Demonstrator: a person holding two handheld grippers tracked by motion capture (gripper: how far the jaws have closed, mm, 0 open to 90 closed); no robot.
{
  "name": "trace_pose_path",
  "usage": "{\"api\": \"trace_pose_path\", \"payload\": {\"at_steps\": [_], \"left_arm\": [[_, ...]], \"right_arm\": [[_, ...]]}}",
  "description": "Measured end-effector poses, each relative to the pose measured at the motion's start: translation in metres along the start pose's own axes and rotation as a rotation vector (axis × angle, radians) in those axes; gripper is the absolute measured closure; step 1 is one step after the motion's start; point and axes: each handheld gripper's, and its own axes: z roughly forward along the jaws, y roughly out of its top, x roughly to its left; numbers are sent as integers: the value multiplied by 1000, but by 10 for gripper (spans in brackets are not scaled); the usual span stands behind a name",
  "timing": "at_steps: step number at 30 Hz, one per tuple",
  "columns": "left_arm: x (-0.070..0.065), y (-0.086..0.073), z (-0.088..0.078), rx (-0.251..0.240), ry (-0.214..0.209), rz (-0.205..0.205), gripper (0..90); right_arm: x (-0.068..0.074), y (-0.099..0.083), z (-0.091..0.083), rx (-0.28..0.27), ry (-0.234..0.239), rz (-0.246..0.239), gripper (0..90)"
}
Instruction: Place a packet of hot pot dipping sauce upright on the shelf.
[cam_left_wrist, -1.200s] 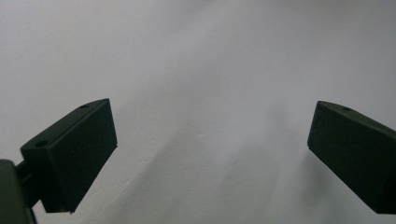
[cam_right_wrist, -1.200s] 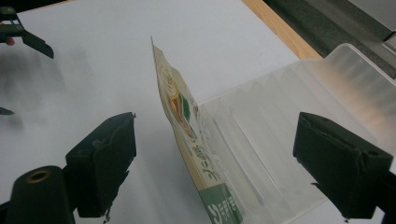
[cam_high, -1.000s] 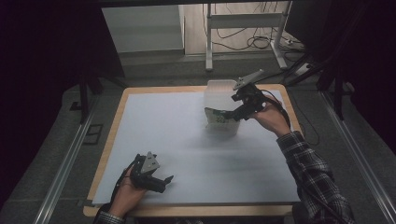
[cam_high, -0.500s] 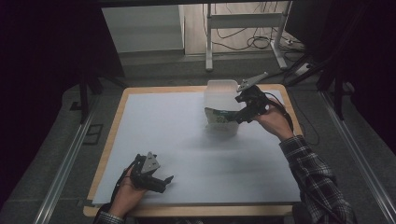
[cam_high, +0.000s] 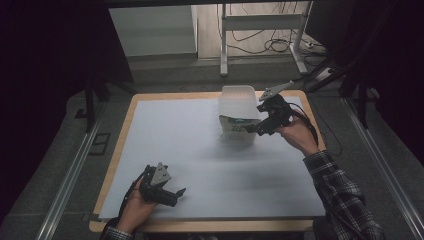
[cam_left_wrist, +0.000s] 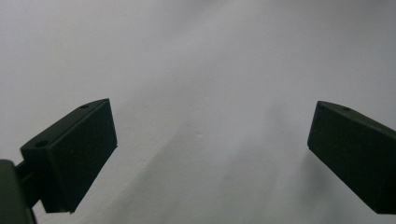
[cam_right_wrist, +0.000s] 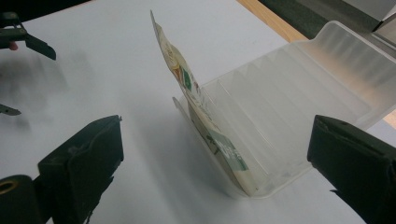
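A clear ribbed plastic container (cam_high: 235, 99) sits at the back right of the table. A printed packet (cam_high: 236, 125) stands on edge in its near slot. In the right gripper view the packet (cam_right_wrist: 187, 88) leans upright against the container's (cam_right_wrist: 289, 93) front wall. My right gripper (cam_high: 251, 129) hovers just right of the packet. Its jaws have just been opening and stand wide, with the packet ahead between them but untouched. My left gripper (cam_high: 181, 194) rests open on the sheet at the front left, with nothing between its jaws (cam_left_wrist: 210, 154).
A white sheet (cam_high: 200, 150) covers a wooden board (cam_high: 126, 135). Metal rails run along both sides of the table. A desk frame and cables lie on the floor beyond the far edge. In the right gripper view the left gripper (cam_right_wrist: 25, 39) appears far off at the upper left.
The right hand has shifted only slightly beside the container, and the packet stays standing in it. The left hand and gripper have not moved.
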Motion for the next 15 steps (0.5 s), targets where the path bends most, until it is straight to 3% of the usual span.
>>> {"api": "trace_pose_path", "payload": {"at_steps": [1,2,6,15], "left_arm": [[0,0,0,0,0,0,12],[1,0,-2,-32,-36,-16,11],[3,1,-6,-70,-58,-39,8],[5,1,-9,-96,-72,-77,9]], "right_arm": [[0,0,0,0,0,0,36],[0,-1,-2,-6,0,-2,32],[2,-5,-6,-11,-8,1,26],[3,-14,-12,-24,-11,15,25]]}}
